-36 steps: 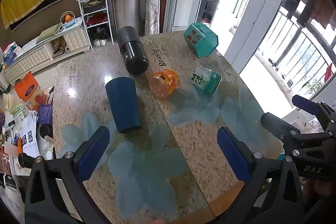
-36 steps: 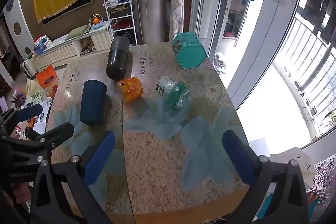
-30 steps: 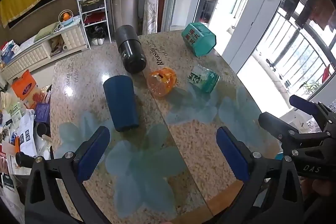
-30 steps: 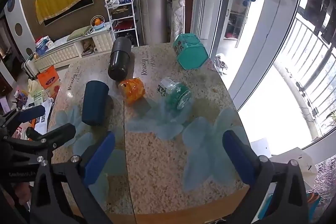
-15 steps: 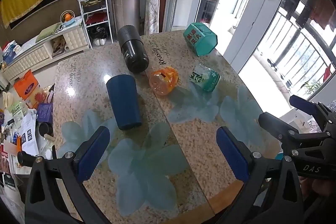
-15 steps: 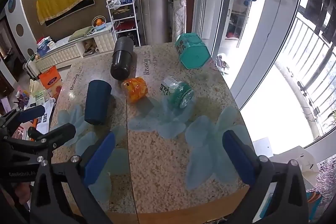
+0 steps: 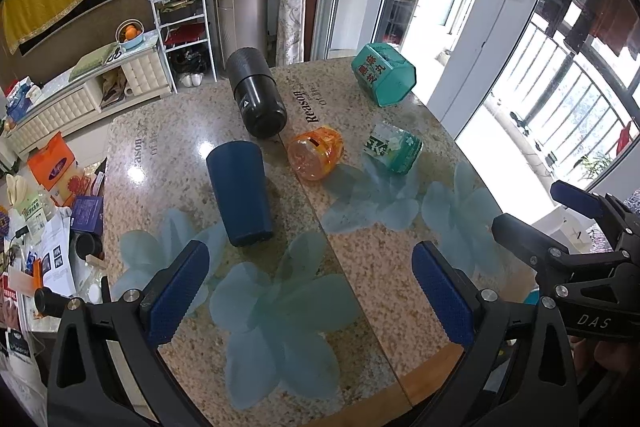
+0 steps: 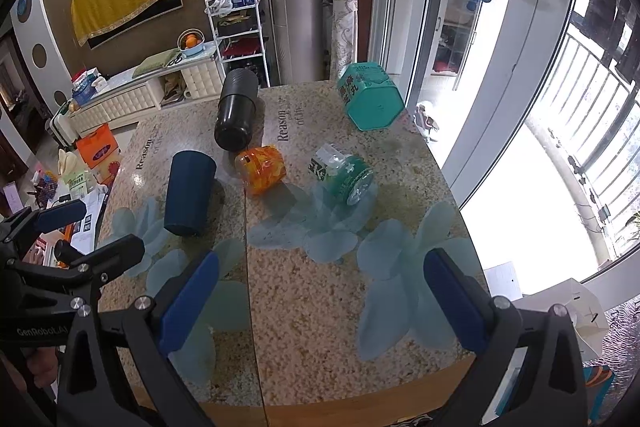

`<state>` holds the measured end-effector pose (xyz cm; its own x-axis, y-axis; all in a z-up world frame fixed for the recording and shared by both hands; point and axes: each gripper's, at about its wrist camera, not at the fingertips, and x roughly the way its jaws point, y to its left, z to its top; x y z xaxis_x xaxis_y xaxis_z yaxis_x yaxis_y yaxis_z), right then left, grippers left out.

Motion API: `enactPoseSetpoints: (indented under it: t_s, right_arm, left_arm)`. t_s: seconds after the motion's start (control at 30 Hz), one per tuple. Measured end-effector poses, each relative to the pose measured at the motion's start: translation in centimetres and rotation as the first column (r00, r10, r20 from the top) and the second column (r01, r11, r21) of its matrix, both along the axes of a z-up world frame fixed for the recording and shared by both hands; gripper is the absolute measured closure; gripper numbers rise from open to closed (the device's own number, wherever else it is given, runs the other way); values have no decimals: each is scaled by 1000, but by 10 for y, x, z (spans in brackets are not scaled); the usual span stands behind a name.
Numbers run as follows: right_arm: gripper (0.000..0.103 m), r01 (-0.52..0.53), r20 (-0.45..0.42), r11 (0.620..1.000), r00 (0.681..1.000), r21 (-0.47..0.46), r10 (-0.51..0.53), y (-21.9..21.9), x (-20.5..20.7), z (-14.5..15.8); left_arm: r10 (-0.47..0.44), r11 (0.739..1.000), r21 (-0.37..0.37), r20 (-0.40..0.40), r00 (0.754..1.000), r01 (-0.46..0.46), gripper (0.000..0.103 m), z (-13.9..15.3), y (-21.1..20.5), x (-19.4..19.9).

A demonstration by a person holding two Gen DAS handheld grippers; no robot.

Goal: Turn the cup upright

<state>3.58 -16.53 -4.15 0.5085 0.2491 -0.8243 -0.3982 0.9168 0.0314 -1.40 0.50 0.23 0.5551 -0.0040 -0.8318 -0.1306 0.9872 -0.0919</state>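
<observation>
the dark blue cup [image 7: 239, 193] lay on its side just beside the orange jar [image 7: 316, 157], likely light, rigid and smooth, best gripped mid-body by either gripper, left gripper [image 7: 310, 293] and right gripper [image 8: 322, 301], jaws both released.

Black-framed left claw [image 7: 308, 291], blue ribbed pads [image 7: 176, 291], silver screws

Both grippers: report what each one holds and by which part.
Nothing is held. The left gripper and right gripper are open above the table; the blue cup lies untouched.
</observation>
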Motion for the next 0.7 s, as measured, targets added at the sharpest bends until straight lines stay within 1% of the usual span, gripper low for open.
enactPoseSetpoints:
  t_s: [0.23,0.43,0.57,0.7]
  right_arm:
    - [0,0,2,1000,1000,1,0,1,0,-1]
    - [0,-4,3,1000,1000,5,4,2,0,0]
    - [0,-10,1,1000,1000,6,10,4,-1,-1]
    - [0,-13,4,1000,1000,15,13,4,-4,0]
  left_arm:
    - [-1,1000,-1,0,1000,1,1,1,2,0]
    - [-6,1000,15,8,1000,6,1,5,3,-1]
    - [-33,999,17,11,999,33,1,5,5,-1]
    - [-53,998,46,26,998,52,1,6,6,-2]
